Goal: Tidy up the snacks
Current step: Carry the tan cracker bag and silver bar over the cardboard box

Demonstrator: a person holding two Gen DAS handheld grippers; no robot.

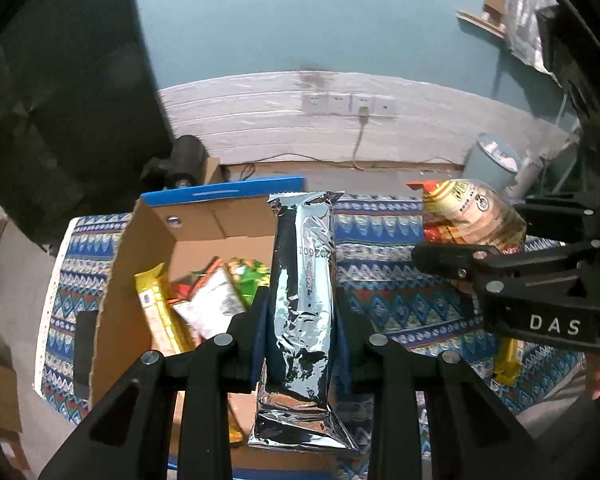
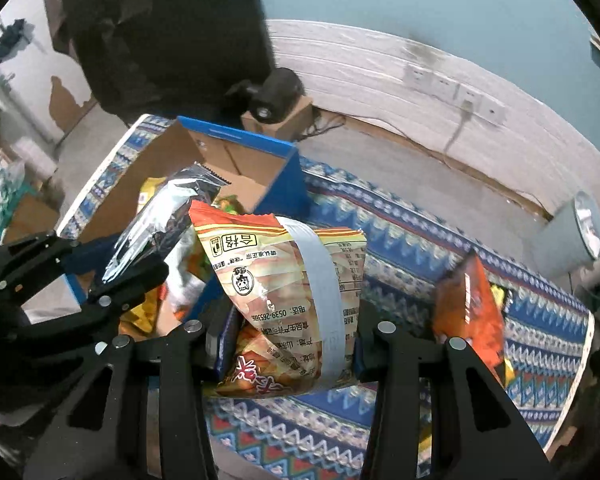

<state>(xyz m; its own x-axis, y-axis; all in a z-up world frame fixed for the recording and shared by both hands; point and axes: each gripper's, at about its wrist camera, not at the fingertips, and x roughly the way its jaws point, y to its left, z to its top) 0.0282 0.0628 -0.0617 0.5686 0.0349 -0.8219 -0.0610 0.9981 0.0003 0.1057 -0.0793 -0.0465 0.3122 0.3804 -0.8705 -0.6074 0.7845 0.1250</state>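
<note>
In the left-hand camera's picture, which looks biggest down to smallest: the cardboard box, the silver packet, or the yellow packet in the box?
1. Cardboard box
2. Silver packet, though being held in the left gripper close to the lens enlarges it
3. Yellow packet, partly hidden

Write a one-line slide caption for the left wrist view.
Left gripper clamps a silver foil packet above the snack-filled cardboard box.

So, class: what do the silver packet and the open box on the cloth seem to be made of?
Silver packet: probably metallised plastic film with a glossy finish, given its mirror-like creases and reflections. Open box: corrugated cardboard, matt brown inside, with a blue outer face and folded flaps showing.
</note>
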